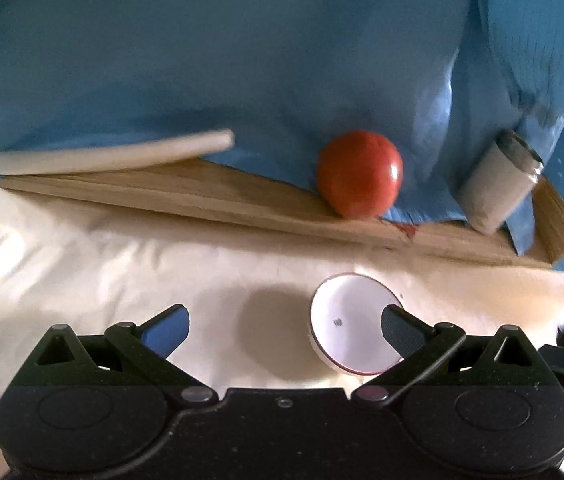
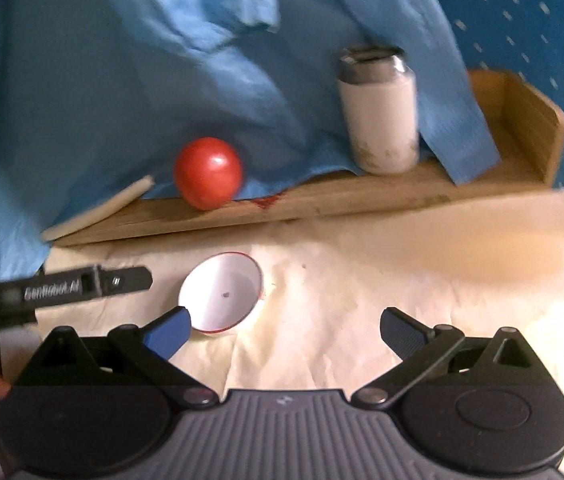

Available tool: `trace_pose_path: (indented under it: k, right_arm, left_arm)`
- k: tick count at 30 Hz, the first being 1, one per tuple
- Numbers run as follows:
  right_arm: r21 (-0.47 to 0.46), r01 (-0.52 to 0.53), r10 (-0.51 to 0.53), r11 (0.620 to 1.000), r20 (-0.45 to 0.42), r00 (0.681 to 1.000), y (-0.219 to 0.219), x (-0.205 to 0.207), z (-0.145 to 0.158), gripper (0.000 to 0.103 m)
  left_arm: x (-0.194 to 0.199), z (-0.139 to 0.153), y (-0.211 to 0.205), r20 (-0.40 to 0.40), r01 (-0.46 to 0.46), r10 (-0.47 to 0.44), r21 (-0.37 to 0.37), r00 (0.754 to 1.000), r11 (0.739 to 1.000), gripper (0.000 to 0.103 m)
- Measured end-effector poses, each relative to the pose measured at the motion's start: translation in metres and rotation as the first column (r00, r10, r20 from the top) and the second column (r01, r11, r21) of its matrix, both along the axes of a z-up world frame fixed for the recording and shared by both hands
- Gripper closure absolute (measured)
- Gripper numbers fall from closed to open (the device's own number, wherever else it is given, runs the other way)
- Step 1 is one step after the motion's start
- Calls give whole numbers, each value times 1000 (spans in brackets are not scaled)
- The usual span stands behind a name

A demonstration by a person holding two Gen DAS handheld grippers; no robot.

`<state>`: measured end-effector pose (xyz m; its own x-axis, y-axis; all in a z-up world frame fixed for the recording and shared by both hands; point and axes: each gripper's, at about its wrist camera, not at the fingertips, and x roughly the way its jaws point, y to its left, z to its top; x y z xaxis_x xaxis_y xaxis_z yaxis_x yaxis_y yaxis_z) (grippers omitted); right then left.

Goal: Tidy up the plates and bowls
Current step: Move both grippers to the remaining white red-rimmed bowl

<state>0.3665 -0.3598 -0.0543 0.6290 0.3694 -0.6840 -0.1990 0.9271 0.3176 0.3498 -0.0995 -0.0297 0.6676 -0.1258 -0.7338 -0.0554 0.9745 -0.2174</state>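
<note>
I have both grippers, left (image 1: 285, 322) and right (image 2: 285, 328), with fingers spread wide and holding nothing. The small white red-rimmed bowl (image 1: 351, 326) lies tipped on the cream cloth (image 2: 401, 280), just in front of the wooden tray (image 2: 361, 200), mouth facing me. It's round, without a long axis. A careless pinch could roll it away.

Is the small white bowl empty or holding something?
Empty: the white bowl shows bare white interior in both views, apart from one tiny dark speck.
</note>
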Motion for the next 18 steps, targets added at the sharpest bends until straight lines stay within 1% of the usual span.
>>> trace_pose_path:
  k: [2,6,10,14,15,17,18]
  right_arm:
    - [2,32,-32,999,-28,999,1,5,-3,0]
    - [-22,54,-56,998,-75,996,11,16,-11,0]
    - [-16,74,-75,997,-140,987,23,33,-21,0]
    - [2,103,-101,995,-179,979,31,48,-31,1]
    - [4,105,-103,994,-190,976,33,51,-34,2]
    - [9,113,-108,994,-204,973,37,55,-38,9]
    - [8,115,-111,993,-208,972,39,56,-40,11]
  left_arm:
    - [7,-8,1,-21,28,-28,-9,999,1000,1]
    - [22,-20,3,-75,54,-55,-19,996,998,1]
    - [34,-27,6,-117,76,-75,-1,990,997,1]
    - [48,-36,10,-160,107,-103,17,982,994,1]
    - [50,-38,12,-166,110,-105,19,981,994,1]
    - [54,-41,15,-176,123,-120,3,977,992,2]
    - [55,-42,17,-176,131,-131,-11,976,991,2]
